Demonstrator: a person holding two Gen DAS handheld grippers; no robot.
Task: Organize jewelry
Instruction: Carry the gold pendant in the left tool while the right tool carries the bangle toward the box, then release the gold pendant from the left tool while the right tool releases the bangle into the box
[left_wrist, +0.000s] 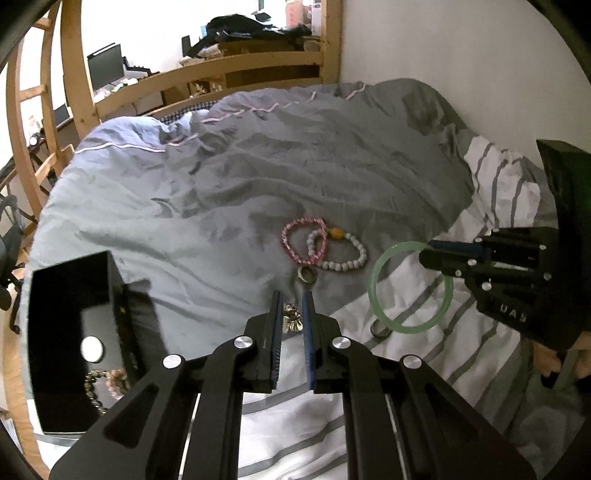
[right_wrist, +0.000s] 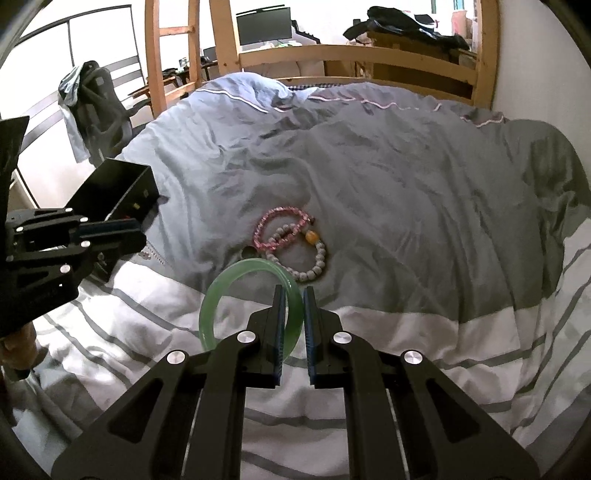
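Note:
My left gripper (left_wrist: 292, 308) is shut on a small metal charm piece (left_wrist: 291, 318) above the bedding; it also shows in the right wrist view (right_wrist: 125, 229). My right gripper (right_wrist: 294, 301) is shut on the rim of a green jade bangle (right_wrist: 236, 284), held off the bed; the bangle also shows in the left wrist view (left_wrist: 380, 291). A pink bead bracelet (left_wrist: 295, 236) and a white bead bracelet (left_wrist: 347, 254) with an amber bead lie overlapped on the duvet. Two metal rings (left_wrist: 307, 274) (left_wrist: 380, 328) lie nearby. A black box (left_wrist: 70, 295) at left holds bead bracelets.
The grey duvet (left_wrist: 221, 177) is rumpled, with a white striped sheet (left_wrist: 406, 369) in front. A wooden bed frame (left_wrist: 258, 62) runs behind, a wall at right. An office chair (right_wrist: 99, 110) and desk with a monitor (right_wrist: 264, 22) stand beyond.

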